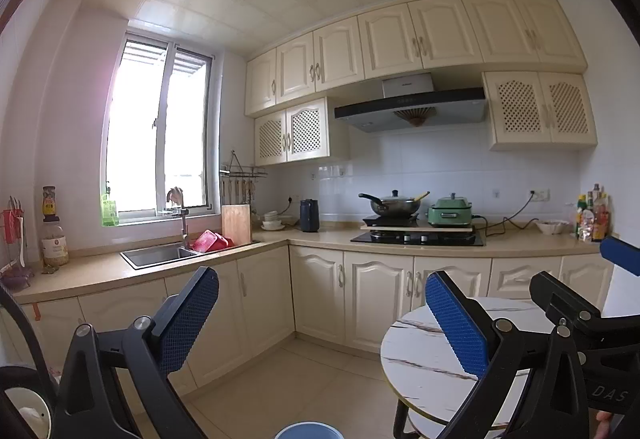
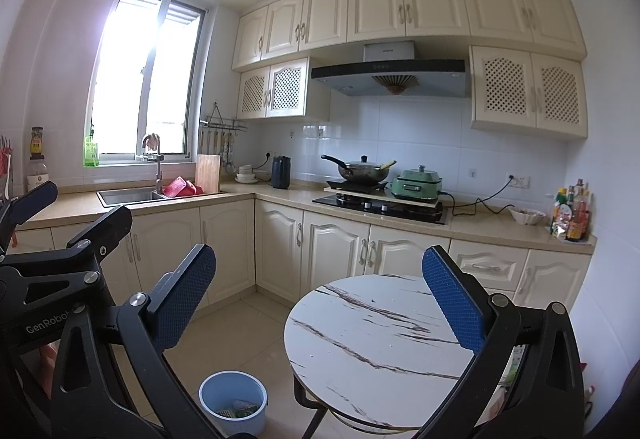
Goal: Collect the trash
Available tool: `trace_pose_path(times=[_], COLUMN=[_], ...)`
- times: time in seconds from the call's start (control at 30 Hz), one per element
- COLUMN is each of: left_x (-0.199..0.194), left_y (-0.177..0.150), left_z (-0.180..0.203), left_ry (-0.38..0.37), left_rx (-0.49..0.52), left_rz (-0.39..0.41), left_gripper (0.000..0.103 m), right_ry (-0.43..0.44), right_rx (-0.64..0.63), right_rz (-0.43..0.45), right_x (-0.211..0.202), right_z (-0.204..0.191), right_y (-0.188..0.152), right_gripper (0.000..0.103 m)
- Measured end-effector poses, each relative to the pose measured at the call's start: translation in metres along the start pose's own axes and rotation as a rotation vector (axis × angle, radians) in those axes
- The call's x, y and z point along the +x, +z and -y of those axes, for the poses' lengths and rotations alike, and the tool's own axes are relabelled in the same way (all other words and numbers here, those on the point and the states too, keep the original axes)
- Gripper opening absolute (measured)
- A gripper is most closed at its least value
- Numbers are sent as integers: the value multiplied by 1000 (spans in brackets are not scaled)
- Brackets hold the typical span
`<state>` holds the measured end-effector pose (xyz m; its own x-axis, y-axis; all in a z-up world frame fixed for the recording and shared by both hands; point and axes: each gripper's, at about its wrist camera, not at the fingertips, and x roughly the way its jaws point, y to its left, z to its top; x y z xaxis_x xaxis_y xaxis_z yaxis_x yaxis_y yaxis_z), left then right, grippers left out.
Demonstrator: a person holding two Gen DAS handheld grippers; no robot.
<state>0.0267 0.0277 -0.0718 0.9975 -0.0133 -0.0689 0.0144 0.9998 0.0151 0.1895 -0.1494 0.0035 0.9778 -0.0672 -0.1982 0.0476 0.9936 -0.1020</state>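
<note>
A blue trash bin [image 2: 233, 401] stands on the tiled floor left of a round marble-top table [image 2: 384, 339]; some trash lies in its bottom. Its rim also shows at the lower edge of the left wrist view [image 1: 308, 431]. The table top shows no trash, only a few tiny specks. My left gripper [image 1: 322, 323] is open and empty, held high above the floor. My right gripper [image 2: 320, 299] is open and empty, above the table's near-left side. The left gripper's body shows at the left in the right wrist view [image 2: 60, 259].
An L-shaped counter [image 2: 248, 195] holds a sink [image 2: 128, 195], cutting board [image 2: 207, 173], kettle [image 2: 281, 171], a wok on the hob [image 2: 360, 169], a green cooker [image 2: 416, 185] and bottles [image 2: 572, 215]. Cabinets line the walls. Tiled floor lies between counter and table.
</note>
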Motion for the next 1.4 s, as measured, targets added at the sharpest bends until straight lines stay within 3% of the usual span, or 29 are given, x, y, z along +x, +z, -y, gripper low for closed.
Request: trace_pose_path(times=[1.4], left_x=[2], left_y=[6], left_z=[-28], left_ry=[-4], left_rx=[9], left_rz=[-4], left_gripper=[102], right_ry=[0], right_rx=[1], right_rz=[-10], right_x=[1], right_z=[5], right_y=[-4], right_gripper=[103])
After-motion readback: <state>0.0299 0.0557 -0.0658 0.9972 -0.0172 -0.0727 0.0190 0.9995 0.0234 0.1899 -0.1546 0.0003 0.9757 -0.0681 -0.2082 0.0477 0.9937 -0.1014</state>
